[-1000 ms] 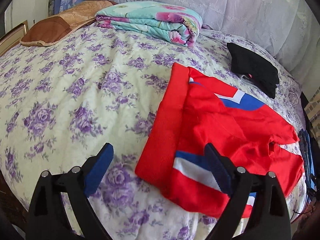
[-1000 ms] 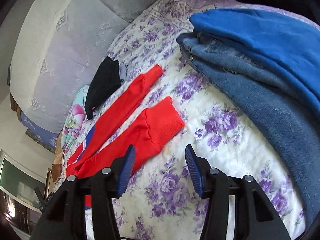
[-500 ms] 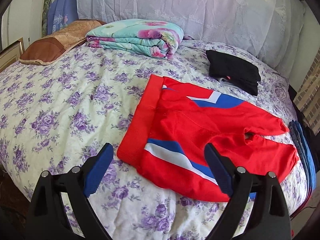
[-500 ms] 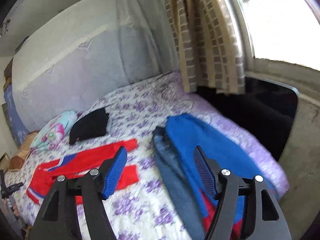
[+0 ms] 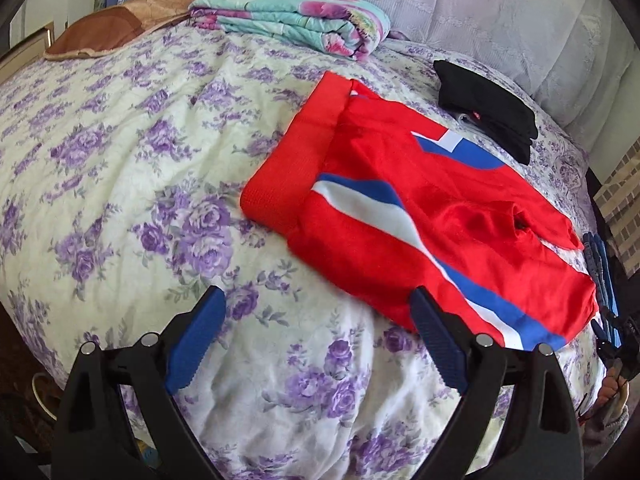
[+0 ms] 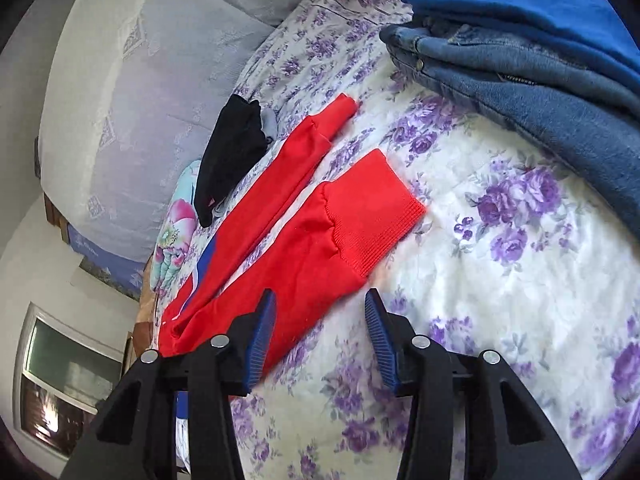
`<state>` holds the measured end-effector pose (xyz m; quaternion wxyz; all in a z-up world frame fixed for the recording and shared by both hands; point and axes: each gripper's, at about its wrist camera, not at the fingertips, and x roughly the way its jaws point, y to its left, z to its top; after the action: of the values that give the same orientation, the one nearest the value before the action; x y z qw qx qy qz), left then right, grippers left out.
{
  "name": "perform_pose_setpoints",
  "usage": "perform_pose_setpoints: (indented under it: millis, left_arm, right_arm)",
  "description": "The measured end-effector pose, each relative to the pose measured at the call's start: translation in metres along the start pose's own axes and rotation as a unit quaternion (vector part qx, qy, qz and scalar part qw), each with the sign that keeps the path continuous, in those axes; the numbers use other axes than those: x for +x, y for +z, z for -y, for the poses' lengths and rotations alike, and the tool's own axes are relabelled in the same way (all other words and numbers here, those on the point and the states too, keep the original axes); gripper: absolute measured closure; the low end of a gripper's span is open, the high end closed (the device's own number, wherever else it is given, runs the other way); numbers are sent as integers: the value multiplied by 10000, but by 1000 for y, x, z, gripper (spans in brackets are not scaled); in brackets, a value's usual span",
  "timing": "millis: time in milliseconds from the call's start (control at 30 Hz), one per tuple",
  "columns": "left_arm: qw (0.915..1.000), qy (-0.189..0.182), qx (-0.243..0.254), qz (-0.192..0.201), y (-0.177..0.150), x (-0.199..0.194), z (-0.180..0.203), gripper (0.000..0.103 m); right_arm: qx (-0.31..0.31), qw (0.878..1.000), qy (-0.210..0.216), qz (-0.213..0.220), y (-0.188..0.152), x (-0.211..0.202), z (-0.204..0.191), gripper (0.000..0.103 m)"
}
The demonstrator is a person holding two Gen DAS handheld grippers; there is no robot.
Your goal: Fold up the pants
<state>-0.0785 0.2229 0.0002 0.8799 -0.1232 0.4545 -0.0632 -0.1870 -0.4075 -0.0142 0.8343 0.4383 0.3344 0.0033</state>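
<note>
Right gripper (image 6: 318, 338) dropped back over red pants (image 6: 320, 248), fingers (image 6: 262, 334) closing

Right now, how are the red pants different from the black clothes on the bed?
The red pants are spread out long with both legs showing; the black clothes sit in a small folded bundle. The red pants have blue and white stripes; the black clothes look plain. The red pants lie nearer the cameras. Both rest on the flowery bedcover.

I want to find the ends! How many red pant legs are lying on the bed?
2: the near leg by the right tool, the far leg beside the black clothes.
</note>
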Motion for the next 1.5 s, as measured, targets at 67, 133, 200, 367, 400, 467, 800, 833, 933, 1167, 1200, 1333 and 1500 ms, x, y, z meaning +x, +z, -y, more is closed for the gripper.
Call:
perform_pose_setpoints:
  millis: [67,133,200,367,400,467,800,833,933,1167,1200,1333,1500]
  left_arm:
    - [10000,37,-14,67,4,5,2,7]
    - [9999,65,-4,149,12,10,8,7]
    - [9997,111,-12,230,22,13,13,7]
    - [9990,50,-188,396,35,10,15,29]
    - [9992,120,-169,356,34,10,15,35]
    - [9995,229,-19,206,28,15,15,47]
    - [9882,1060,534,971,32,-39,21,12]
    - [9856,1140,606,1089,36,-47,23,12]
    - [9836,1073,933,1109,64,-50,37,12]
    - [9818,943,1503,672,147,18,67,12]
    - [9827,928,1500,571,156,30,67,12]
    - [9850,937,1424,252,181,70,60,12]
    - [9876,633,1437,-75,197,102,50,12]
  right_arm:
    - [68,10000,16,-38,5,10,0,58]
    - [90,9999,4,49,9,12,-2,77]
    - [-110,9997,5,225,13,3,-7,92]
    - [-785,9940,-319,689,9,-38,-30,93]
    - [-928,9920,-464,718,6,-45,-32,93]
    - [-1054,9893,-817,598,2,-47,-26,92]
    - [-1131,9823,-1289,749,2,-87,-14,64]
    - [-1152,9811,-1264,902,7,-97,-18,64]
    - [-1239,9821,-1007,997,29,-100,-33,64]
    - [-1173,9905,-419,577,94,-28,-71,64]
    - [-1132,9920,-333,460,101,-14,-75,64]
    - [-1342,9909,91,-98,113,41,-106,63]
    - [-2551,9624,518,-778,116,109,-172,45]
